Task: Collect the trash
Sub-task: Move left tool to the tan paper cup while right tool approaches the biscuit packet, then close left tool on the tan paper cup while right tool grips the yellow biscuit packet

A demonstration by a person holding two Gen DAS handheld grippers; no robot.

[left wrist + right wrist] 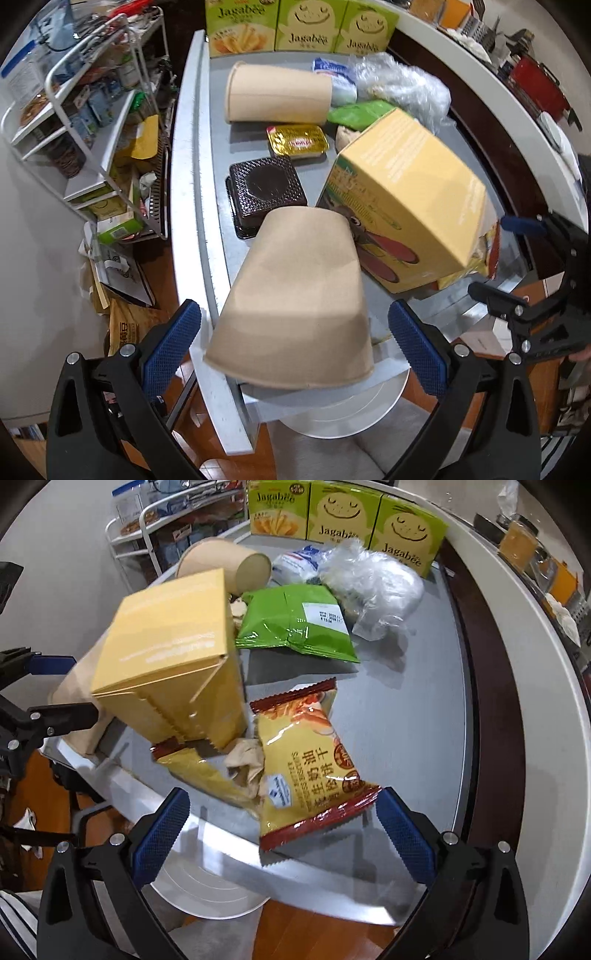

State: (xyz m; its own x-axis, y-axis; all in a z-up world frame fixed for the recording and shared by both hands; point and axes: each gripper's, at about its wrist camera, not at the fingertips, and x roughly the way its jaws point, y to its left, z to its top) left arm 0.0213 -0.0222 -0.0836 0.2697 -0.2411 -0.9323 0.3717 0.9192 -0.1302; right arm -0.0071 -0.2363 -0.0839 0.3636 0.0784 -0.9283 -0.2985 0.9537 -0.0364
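Closest to the left gripper [294,334], a brown paper cup [295,314] lies on its side at the near edge of the grey tabletop [218,155], its wide rim hanging past the edge. The blue fingers stand spread on either side of it, and neither pad touches the cup. Below the edge sits a round white bin lid [343,413] over a wooden floor.

The right gripper [282,812] is spread wide too, with a red-and-yellow biscuit wrapper [306,771] lying between its fingers on the table's near edge, not pinched. Just left of the wrapper lie a crumpled brown paper scrap [245,764] and a torn yellow packet [199,771].

Behind these stands a yellow carton [170,664], tilted. Further in lie a black plastic tray [266,188], a small gold-foil tub [298,142], a green snack bag [295,624], a second paper cup [277,96] on its side, a crumpled clear plastic bag [373,579] and a white-and-blue pack [299,565]. Three green Jagabee boxes [347,520] line the far end.

Left of the table, a white wire shelf rack [92,110] holds packaged goods, with cartons and paper bags heaped on the floor beneath. A white counter [535,646] curves along the right.
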